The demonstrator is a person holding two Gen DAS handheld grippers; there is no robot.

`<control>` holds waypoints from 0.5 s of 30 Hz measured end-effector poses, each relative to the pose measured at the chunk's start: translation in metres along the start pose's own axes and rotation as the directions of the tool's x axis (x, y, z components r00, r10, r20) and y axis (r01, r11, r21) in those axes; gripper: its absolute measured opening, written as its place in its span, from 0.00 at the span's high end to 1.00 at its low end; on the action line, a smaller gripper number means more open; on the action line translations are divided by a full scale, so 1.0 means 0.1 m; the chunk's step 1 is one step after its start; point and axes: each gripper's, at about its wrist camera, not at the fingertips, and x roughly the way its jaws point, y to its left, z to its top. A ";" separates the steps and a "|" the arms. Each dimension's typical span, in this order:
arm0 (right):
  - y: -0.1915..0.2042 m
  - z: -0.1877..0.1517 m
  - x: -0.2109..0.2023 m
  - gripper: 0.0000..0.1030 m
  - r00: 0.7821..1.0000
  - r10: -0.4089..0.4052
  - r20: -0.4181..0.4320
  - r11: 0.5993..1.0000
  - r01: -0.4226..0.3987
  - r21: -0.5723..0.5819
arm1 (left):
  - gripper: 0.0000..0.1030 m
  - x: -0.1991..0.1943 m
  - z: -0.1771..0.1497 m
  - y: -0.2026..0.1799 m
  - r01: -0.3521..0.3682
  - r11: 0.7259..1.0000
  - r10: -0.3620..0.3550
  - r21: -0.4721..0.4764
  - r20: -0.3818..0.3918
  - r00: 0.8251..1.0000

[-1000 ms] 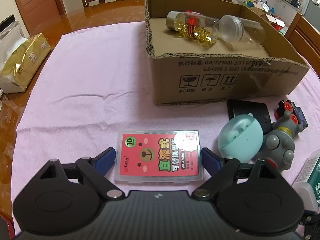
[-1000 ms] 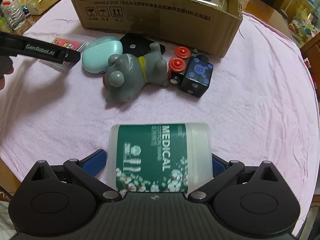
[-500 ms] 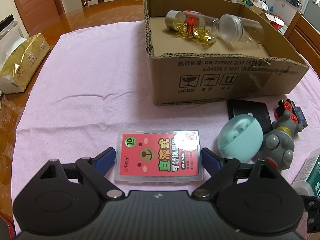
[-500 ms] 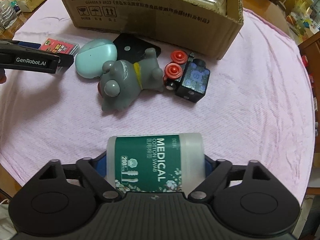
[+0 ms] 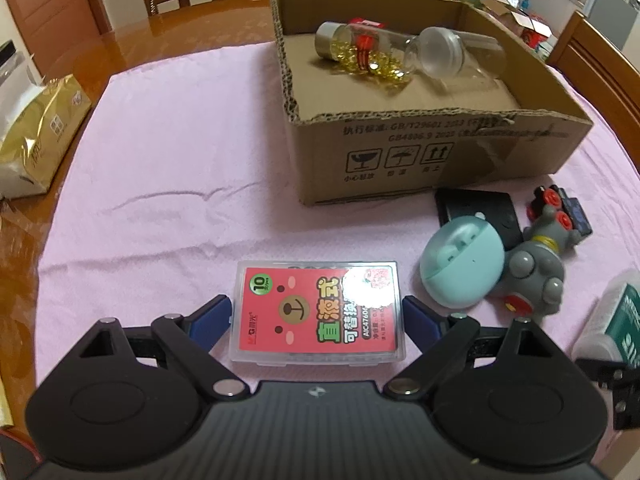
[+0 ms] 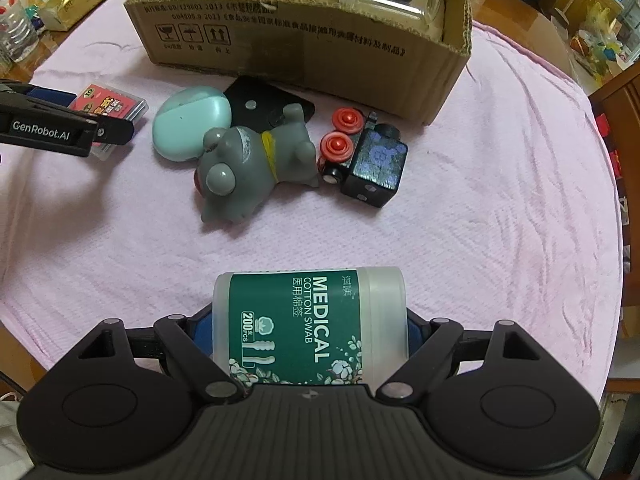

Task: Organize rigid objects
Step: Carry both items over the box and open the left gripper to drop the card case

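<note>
A clear case with a red bear label (image 5: 320,312) lies on the pink cloth between the blue pads of my left gripper (image 5: 318,300), which rest against its two short sides. A white cotton swab jar with a green label (image 6: 308,320) lies on its side on the cloth. My right gripper (image 6: 308,322) is shut on it end to end. The cardboard box (image 5: 440,152) stands beyond, holding a bottle of yellow capsules (image 5: 360,48) and a clear jar (image 5: 452,56).
Between the grippers and the box lie a teal earbud case (image 6: 192,120), a grey toy dog (image 6: 248,164), a black toy train with red wheels (image 6: 368,156) and a flat black card (image 6: 260,104). A gold tissue pack (image 5: 40,128) sits at the left table edge.
The right jaws have closed onto the cotton swab jar, which sat loose between them a second ago. The left gripper and the red case have not moved.
</note>
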 end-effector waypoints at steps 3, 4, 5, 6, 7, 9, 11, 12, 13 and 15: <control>-0.02 0.00 -0.10 0.16 1.000 0.012 0.022 1.000 -0.012 -0.013 | 0.13 -0.12 0.02 0.00 0.015 1.000 -0.015 0.027 -0.003 1.000; -0.02 0.01 -0.14 0.16 0.999 0.016 0.029 1.000 -0.015 -0.020 | 0.13 -0.17 0.04 0.00 0.022 0.999 -0.022 0.036 -0.004 1.000; -0.03 0.01 -0.17 0.16 0.999 0.019 0.035 0.999 -0.018 -0.026 | 0.13 -0.22 0.05 -0.01 0.029 0.999 -0.029 0.043 -0.005 1.000; -0.03 0.02 -0.20 0.16 0.999 0.022 0.041 0.999 -0.021 -0.032 | 0.13 -0.27 0.07 -0.01 0.038 0.998 -0.038 0.051 -0.005 0.999; -0.04 0.02 -0.24 0.16 0.998 0.027 0.048 0.999 -0.025 -0.037 | 0.13 -0.33 0.08 -0.01 0.047 0.997 -0.047 0.059 -0.005 0.999; -0.06 0.05 -0.32 0.16 0.997 0.041 0.064 0.998 -0.038 -0.054 | 0.13 -0.44 0.13 -0.02 0.059 0.996 -0.059 0.074 0.004 0.998; -0.07 0.09 -0.41 0.16 0.995 0.052 0.080 0.996 -0.046 -0.074 | 0.12 -0.54 0.20 -0.04 0.067 0.994 -0.069 0.087 0.016 0.997; -0.08 0.11 -0.44 0.16 0.995 0.055 0.086 0.995 -0.048 -0.082 | 0.12 -0.60 0.24 -0.04 0.073 0.993 -0.076 0.093 0.025 0.997; -0.08 0.14 -0.47 0.16 0.994 0.057 0.096 0.995 -0.048 -0.092 | 0.13 -0.65 0.28 -0.05 0.077 0.992 -0.081 0.098 0.035 0.996; -0.10 0.19 -0.54 0.16 0.992 0.064 0.112 0.992 -0.051 -0.113 | 0.13 -0.74 0.38 -0.07 0.083 0.991 -0.090 0.107 0.063 0.994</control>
